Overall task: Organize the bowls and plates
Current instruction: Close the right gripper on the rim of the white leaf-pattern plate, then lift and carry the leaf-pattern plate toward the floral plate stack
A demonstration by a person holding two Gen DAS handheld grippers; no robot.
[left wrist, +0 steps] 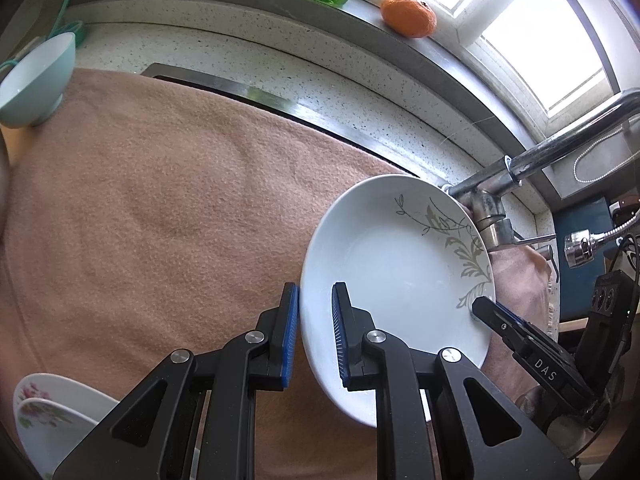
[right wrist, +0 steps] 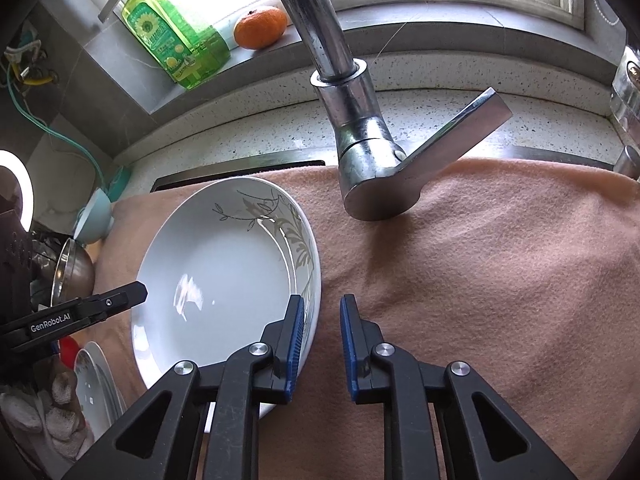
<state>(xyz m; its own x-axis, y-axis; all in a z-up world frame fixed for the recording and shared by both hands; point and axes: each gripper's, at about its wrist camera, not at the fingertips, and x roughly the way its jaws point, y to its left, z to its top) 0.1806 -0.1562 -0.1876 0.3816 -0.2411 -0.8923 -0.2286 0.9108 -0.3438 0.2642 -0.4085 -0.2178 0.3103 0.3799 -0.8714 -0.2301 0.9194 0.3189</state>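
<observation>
While glossy round plate (left wrist: 384, 280) lies on fuzzy towel (left wrist: 160, 220) — grippers apart.

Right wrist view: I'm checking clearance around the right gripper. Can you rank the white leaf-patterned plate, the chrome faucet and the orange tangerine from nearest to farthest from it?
1. White leaf-patterned plate: the right gripper straddles its rim, on the left.
2. Chrome faucet: ahead, over the peach towel.
3. Orange tangerine: farthest, on the window sill, beside the green soap bottle.
</observation>
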